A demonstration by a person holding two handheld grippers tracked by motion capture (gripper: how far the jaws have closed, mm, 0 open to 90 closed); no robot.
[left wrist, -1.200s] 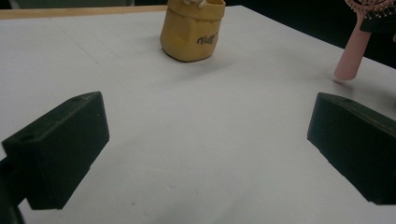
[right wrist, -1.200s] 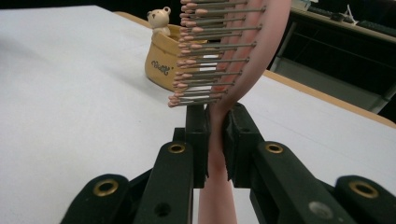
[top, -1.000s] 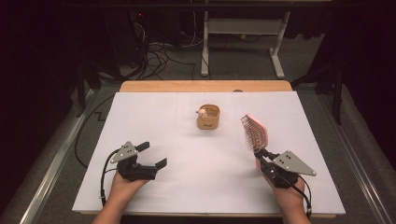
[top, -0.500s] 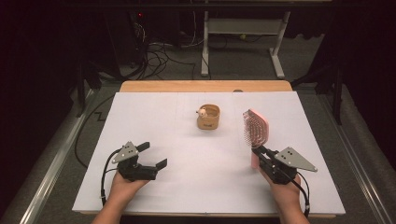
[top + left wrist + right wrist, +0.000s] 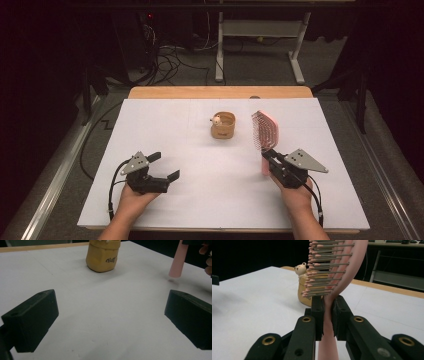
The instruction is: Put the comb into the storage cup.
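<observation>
A pink hairbrush [image 5: 263, 132] stands upright at the table's right, bristles facing left. My right gripper [image 5: 272, 158] is shut on its handle just below the head; the pink hairbrush [image 5: 332, 272] rises between the jaws of the right gripper [image 5: 327, 315]. A small tan pot [image 5: 223, 125] with a little bear figure on its rim sits at the table's middle, left of the brush. The tan pot [image 5: 103, 255] stands ahead of my left gripper [image 5: 110, 317], whose jaws are wide apart with nothing between them. The left gripper [image 5: 162, 167] rests low at the front left.
A white sheet [image 5: 165, 130] covers the table, with a wooden strip [image 5: 220, 92] along the far edge. Cables and a white metal frame [image 5: 260, 45] lie on the floor beyond. The pink handle tip [image 5: 177, 262] hangs just above the sheet.
My right gripper has carried the hairbrush leftward, closer to the tan pot. The left gripper has stayed where it was.
</observation>
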